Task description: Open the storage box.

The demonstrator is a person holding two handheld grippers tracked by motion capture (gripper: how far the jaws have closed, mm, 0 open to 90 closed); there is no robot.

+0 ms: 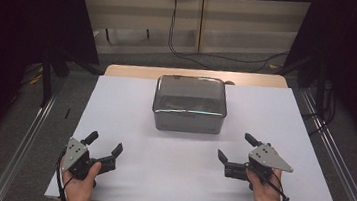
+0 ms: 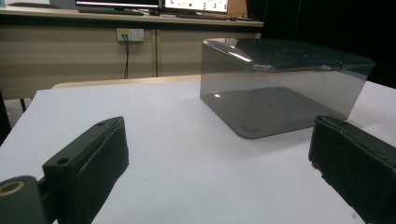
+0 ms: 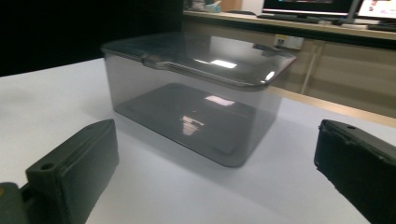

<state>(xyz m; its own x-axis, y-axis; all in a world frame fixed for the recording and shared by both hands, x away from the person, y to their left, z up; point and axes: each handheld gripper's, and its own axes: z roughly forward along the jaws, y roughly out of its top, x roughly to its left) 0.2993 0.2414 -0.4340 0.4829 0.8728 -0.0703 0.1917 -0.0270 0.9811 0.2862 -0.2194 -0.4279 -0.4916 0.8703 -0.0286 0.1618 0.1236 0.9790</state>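
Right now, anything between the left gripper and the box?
Nothing: bare white table top between the left gripper and the lidded smoky box, seen in the high view and left gripper view.

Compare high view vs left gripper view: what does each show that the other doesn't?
High view alone: both hands, the left gripper and right gripper with jaws apart, the table's whole outline, the floor and metal rails beside it. Left gripper view alone: monitors on a desk, a wall socket, and its own jaws up close. Both: the smoky lidded box standing shut on the white table, free of both grippers.
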